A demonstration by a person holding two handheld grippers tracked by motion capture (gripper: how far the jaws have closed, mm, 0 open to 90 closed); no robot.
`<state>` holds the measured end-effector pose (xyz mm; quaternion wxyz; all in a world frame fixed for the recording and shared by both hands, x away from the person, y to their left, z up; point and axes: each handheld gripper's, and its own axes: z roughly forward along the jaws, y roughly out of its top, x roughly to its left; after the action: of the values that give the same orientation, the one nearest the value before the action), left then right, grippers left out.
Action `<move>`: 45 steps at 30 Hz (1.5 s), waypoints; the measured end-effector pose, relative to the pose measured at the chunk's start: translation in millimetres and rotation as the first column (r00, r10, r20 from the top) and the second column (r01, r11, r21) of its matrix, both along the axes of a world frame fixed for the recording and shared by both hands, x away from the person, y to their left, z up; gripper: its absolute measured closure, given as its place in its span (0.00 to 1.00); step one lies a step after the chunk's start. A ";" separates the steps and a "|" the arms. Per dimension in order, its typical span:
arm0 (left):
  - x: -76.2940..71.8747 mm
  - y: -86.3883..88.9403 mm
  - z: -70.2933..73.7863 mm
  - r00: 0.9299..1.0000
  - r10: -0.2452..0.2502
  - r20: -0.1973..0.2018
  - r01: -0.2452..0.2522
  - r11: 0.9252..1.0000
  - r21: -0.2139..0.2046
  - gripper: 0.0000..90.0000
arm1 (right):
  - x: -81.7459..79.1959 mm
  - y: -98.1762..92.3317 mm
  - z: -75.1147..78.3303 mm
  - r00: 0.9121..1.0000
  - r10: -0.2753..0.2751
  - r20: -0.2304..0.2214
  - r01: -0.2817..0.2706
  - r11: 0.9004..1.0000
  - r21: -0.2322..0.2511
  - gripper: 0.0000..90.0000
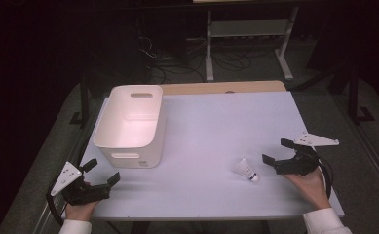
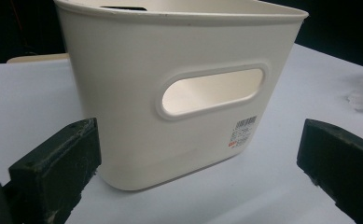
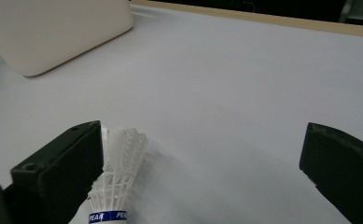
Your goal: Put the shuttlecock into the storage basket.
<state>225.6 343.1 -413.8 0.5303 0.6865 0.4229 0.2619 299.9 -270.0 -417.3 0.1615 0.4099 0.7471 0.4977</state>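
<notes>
While right gripper [image 1: 276,152] hangs jaws spread beside white plastic feathered shuttlecock [image 1: 247,170] lying on pale table [image 1: 216,126], I fear off-centre pinch flicks it away. Left gripper [image 1: 102,171] spread, empty, near white plastic bin [image 1: 131,124].

Dim room, lit tabletop [image 1: 216,126], soft shadows, slight grain

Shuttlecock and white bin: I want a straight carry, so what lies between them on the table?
Nothing: in the high view the stretch of table between the shuttlecock and the white bin is bare.
</notes>
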 end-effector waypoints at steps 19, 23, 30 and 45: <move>0.6 1.5 -0.5 1.000 0.009 -0.008 -0.009 1.000 -0.012 0.00 | 1.6 6.1 10.1 0.999 0.008 -0.034 -0.008 1.000 -0.017 0.00; 0.9 1.5 -0.8 1.000 0.006 -0.012 -0.006 1.000 -0.020 0.00 | 1.7 8.0 12.9 0.999 0.021 -0.040 -0.022 0.999 -0.024 0.00; 0.5 0.9 -0.7 1.000 0.006 -0.015 -0.006 1.000 -0.021 0.00 | 0.6 13.0 17.1 0.997 0.050 -0.063 -0.053 0.998 -0.046 0.00; 0.8 -0.2 -1.0 1.000 0.008 -0.017 -0.008 0.999 -0.033 0.00 | -1.5 31.8 20.6 0.986 0.130 -0.106 -0.141 0.985 -0.099 0.00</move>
<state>226.3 342.9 -414.8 0.5370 0.6781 0.4346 0.2510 298.4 -238.2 -396.7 0.1114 0.3730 0.8057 0.4463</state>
